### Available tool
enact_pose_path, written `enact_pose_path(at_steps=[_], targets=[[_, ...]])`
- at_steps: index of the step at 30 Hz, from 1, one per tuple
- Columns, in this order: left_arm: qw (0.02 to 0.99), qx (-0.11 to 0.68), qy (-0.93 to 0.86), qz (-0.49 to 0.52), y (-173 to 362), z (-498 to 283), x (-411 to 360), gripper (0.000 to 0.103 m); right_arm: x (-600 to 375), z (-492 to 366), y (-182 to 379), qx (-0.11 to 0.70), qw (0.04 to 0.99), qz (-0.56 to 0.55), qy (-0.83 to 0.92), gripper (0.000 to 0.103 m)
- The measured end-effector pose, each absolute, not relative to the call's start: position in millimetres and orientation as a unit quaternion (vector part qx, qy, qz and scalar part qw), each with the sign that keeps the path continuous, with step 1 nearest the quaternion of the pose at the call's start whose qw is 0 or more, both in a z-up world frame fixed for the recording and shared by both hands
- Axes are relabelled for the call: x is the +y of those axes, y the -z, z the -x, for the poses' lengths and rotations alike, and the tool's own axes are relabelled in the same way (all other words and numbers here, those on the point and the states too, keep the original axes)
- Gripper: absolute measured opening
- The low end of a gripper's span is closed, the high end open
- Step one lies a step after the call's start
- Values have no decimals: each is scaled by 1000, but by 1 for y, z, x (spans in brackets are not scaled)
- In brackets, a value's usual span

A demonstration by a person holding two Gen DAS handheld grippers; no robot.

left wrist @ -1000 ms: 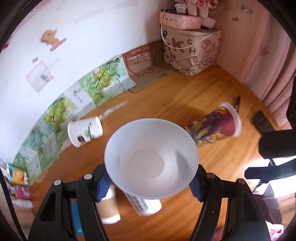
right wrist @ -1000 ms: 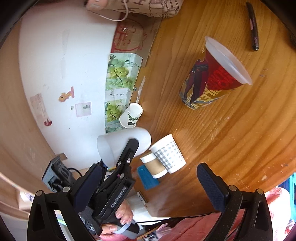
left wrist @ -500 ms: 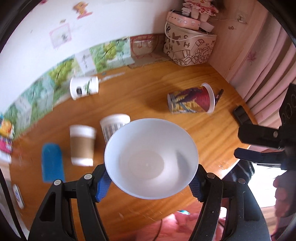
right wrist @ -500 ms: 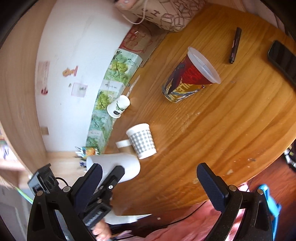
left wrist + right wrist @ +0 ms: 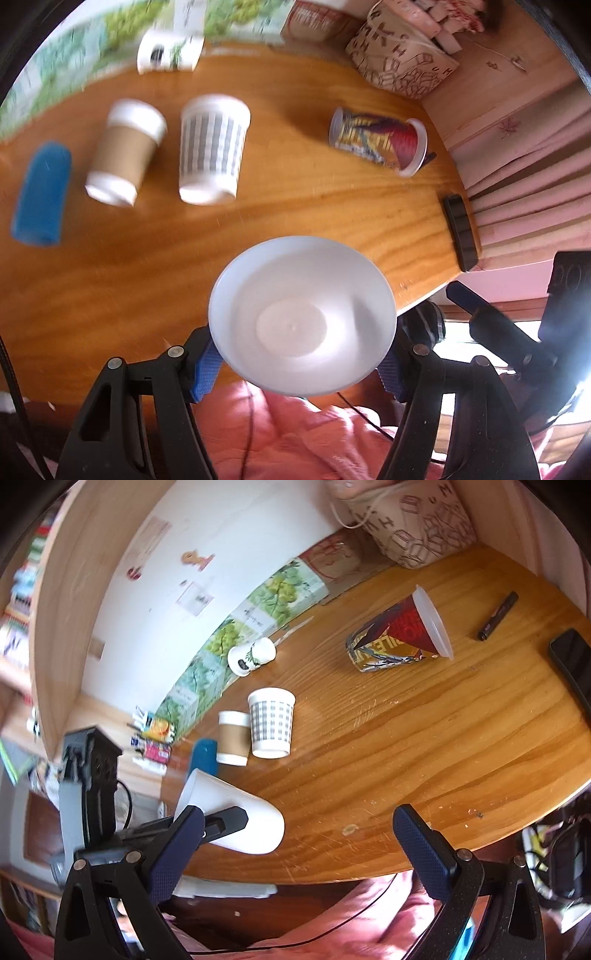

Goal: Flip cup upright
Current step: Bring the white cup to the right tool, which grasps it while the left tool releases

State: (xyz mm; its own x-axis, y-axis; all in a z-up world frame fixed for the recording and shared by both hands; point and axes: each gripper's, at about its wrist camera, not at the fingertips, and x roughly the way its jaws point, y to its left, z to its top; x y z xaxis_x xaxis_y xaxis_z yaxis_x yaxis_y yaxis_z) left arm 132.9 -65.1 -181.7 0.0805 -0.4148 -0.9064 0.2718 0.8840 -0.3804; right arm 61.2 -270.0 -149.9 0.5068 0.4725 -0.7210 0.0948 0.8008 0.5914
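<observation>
My left gripper (image 5: 302,363) is shut on a plain white cup (image 5: 302,315), its open mouth facing the left wrist camera. In the right wrist view the same white cup (image 5: 236,823) hangs tilted over the table's near edge, with the left gripper's finger across it. My right gripper (image 5: 299,843) is open and empty above the table's near edge. A red printed cup (image 5: 399,635) lies on its side at the far right. A small white cup (image 5: 251,656) lies on its side near the wall. A grey-checked cup (image 5: 271,722) and a brown-sleeved cup (image 5: 232,738) stand upside down.
A blue object (image 5: 204,755) lies beside the brown-sleeved cup. A black marker (image 5: 496,616) and a dark phone (image 5: 572,661) lie at the right. A patterned basket (image 5: 410,520) stands at the back corner. The round wooden table (image 5: 406,757) ends near both grippers.
My left gripper has moved back toward the table's near edge with the white cup, so the other cups now sit farther off. The right wrist view has swung round; the right gripper stays open.
</observation>
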Motion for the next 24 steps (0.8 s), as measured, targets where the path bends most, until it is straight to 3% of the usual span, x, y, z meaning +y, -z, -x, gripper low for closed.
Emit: enact_pose_path(at_steps=[10, 24], targets=[[674, 687, 243, 120, 220, -131, -55, 73, -245, -43, 154, 476, 852, -160, -148, 103], [657, 695, 256, 137, 247, -154, -47, 74, -177, -53, 178, 493, 845, -27, -205, 103]])
